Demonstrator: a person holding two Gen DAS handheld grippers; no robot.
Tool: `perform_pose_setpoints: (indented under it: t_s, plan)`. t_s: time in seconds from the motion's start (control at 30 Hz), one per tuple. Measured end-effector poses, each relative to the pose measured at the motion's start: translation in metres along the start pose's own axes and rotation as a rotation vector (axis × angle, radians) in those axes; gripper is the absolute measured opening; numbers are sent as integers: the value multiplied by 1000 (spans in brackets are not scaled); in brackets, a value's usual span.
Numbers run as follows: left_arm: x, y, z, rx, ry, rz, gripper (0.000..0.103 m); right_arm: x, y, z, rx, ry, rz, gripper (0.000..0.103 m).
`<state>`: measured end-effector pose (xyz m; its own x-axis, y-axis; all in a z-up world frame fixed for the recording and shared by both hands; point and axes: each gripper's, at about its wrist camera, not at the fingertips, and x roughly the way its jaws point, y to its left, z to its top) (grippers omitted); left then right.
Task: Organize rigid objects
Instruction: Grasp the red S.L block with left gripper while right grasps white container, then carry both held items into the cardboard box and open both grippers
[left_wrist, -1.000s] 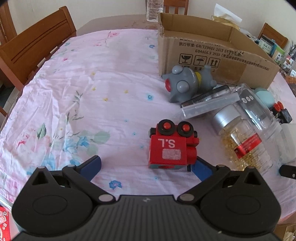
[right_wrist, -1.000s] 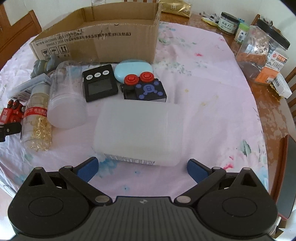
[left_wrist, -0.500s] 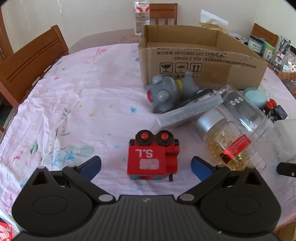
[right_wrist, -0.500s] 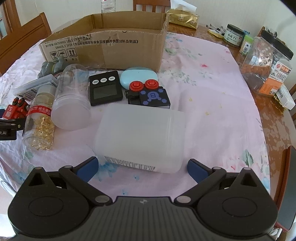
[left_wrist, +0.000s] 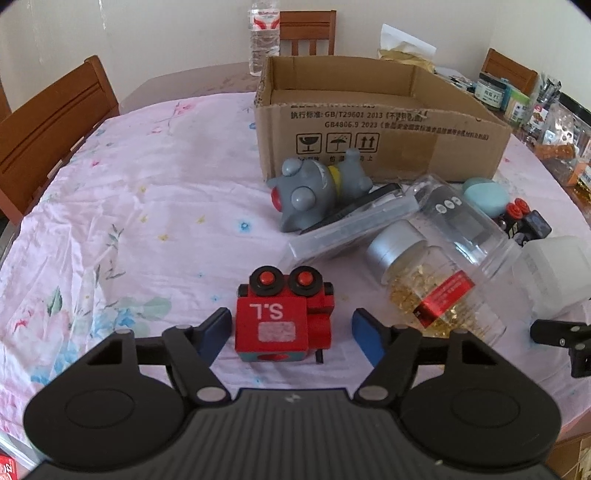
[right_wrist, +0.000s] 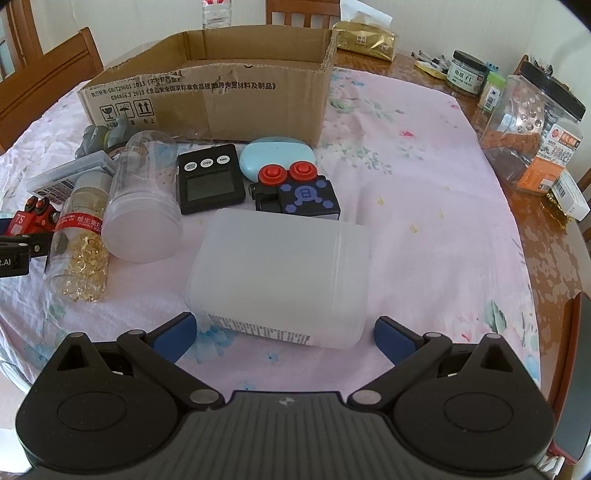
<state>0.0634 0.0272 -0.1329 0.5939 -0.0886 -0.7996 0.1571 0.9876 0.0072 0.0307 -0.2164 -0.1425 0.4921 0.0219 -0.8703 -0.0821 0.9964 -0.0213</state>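
Note:
A red toy block marked "S.L" (left_wrist: 282, 317) stands on the pink floral cloth between the blue fingertips of my left gripper (left_wrist: 290, 334), which is open around it; I cannot tell if the left pad touches it. A white translucent plastic container (right_wrist: 280, 280) lies on its side just ahead of my right gripper (right_wrist: 284, 334), which is open and empty, its tips flanking the container's near end. An open cardboard box (left_wrist: 373, 122) stands at the back and also shows in the right wrist view (right_wrist: 221, 99).
Between the grippers lie a grey toy (left_wrist: 314, 188), a flat clear case (left_wrist: 351, 229), a capsule bottle (right_wrist: 79, 240), a clear jar (right_wrist: 144, 199), a black timer (right_wrist: 208, 179), a blue oval case (right_wrist: 277, 155) and a dark toy block (right_wrist: 295, 192). Jars (right_wrist: 532, 125) stand right. Chairs surround the table.
My left gripper has centred on the red block and its fingers have narrowed around it. My right gripper has crept slightly closer to the white container.

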Motion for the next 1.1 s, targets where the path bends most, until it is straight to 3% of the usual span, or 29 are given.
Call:
perform_pose_setpoints:
  t_s: [0.57,0.77,0.83,1.1]
  plan:
    - [1,2,6,15,29,-20,61,7,11,41,36,30,-46,103]
    - [1,5,9,18,40,-21,51,8,10,44,49,48,-63,96]
    - [2,6,10,21,45,-26,51,8,10,45,43,48,-69,89]
    - [-2,11,11,53,83,-48,51,7,10,47,13,65,-65,88]
